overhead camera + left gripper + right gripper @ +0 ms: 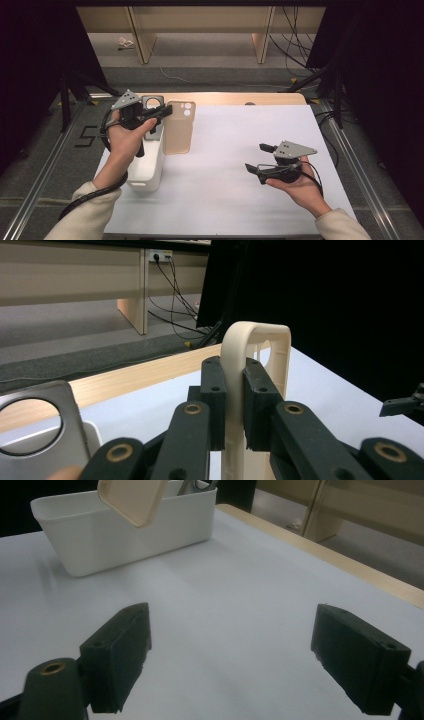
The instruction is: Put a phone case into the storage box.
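Gripping the beige, smooth plastic phone case (250, 390) by one thin edge, the left gripper (160, 114) is holding it beside the white rectangular plastic bin (150, 170), long axis running away from the person, camera cutout at the far end. Looking along the jaws, the left gripper view is revealing its rounded corner; the right gripper (257, 159) is hovering wide open over the white table sheet (235, 190).

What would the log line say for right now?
left hand-held gripper: shut on phone case | right hand-held gripper: open, holding nothing | bin: on table
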{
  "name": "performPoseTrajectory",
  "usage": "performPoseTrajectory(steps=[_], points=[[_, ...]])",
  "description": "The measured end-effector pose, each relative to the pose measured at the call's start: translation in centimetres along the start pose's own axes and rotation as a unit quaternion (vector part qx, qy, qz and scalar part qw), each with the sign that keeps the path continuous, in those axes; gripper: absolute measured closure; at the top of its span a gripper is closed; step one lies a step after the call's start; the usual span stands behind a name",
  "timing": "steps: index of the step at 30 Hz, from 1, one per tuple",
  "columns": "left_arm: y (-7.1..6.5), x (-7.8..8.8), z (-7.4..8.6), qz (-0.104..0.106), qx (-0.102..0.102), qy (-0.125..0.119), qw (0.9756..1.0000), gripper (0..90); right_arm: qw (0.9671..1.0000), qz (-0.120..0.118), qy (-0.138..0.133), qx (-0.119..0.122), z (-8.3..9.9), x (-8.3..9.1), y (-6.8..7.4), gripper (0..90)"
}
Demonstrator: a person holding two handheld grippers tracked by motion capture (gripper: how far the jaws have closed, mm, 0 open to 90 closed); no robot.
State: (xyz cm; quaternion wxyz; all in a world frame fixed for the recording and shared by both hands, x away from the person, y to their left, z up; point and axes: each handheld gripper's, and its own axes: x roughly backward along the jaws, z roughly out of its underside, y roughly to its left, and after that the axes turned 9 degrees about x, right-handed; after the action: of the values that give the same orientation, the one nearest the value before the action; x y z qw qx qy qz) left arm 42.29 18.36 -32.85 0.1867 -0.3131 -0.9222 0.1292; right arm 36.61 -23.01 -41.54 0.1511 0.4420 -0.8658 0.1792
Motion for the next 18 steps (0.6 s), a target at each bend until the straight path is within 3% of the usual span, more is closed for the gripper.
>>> performPoseTrajectory(steps=[8,18], points=[[0.6,0.4,-0.1,-0.006,0.004,-0.007,0.9999,81.4,0.9992,0.031,-0.023,-0.015,0.0,0.5,-0.4,17.5],[1.4,0.8,-0.5,-0.015,-0.002,-0.018,0.9997,81.3,0.998,0.048,-0.034,-0.021,-0.1,0.7,-0.5,17.4]])
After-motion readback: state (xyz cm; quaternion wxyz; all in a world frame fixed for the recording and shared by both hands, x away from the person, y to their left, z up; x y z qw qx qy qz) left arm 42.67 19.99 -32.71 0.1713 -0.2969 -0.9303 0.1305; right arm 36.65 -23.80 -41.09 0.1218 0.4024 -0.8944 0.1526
